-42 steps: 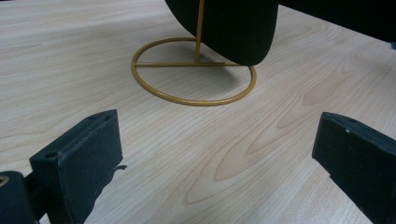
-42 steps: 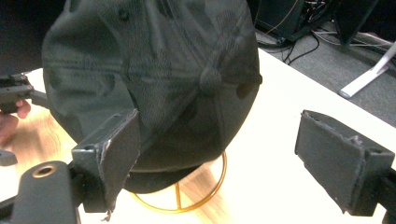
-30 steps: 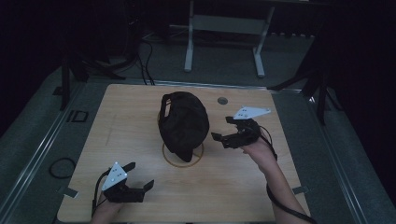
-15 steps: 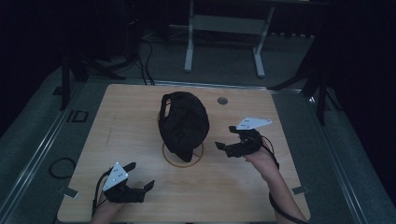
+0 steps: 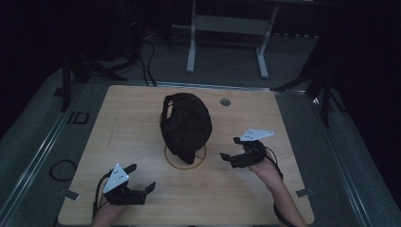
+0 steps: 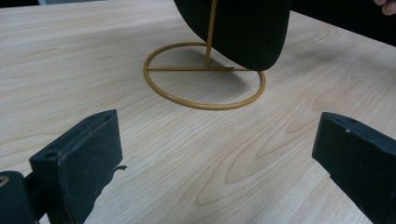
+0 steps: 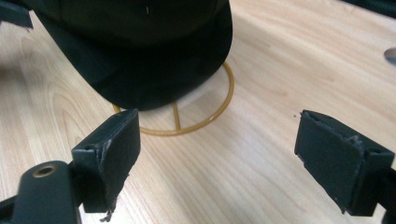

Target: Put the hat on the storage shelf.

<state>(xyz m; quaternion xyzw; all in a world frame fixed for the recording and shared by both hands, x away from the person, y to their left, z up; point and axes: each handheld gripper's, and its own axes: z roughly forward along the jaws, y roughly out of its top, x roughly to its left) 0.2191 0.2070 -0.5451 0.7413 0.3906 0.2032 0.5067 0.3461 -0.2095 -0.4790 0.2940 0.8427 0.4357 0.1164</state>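
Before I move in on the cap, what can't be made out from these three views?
- Upper stand post: in the left gripper view, the black cap hides where the gold stand meets it.
- Cap top: cut off by the top edge in both gripper views.
- Ring's far side: in the high view, covered by the cap's brim.
- Round mark on the table: too small to identify.
- Room beyond: too dark.

No text, label, brand, number or sign could be read in any of the views. A dark rectangular outline point(image 5: 78, 117) was seen marked on the grey floor point(image 5: 38, 137) just beside the left edge of the wooden table point(image 5: 132, 137) in the high view, but no characters could be made out in it. Nothing legible was found on the black cap point(image 5: 185, 124) or on the grey plates of the grippers.
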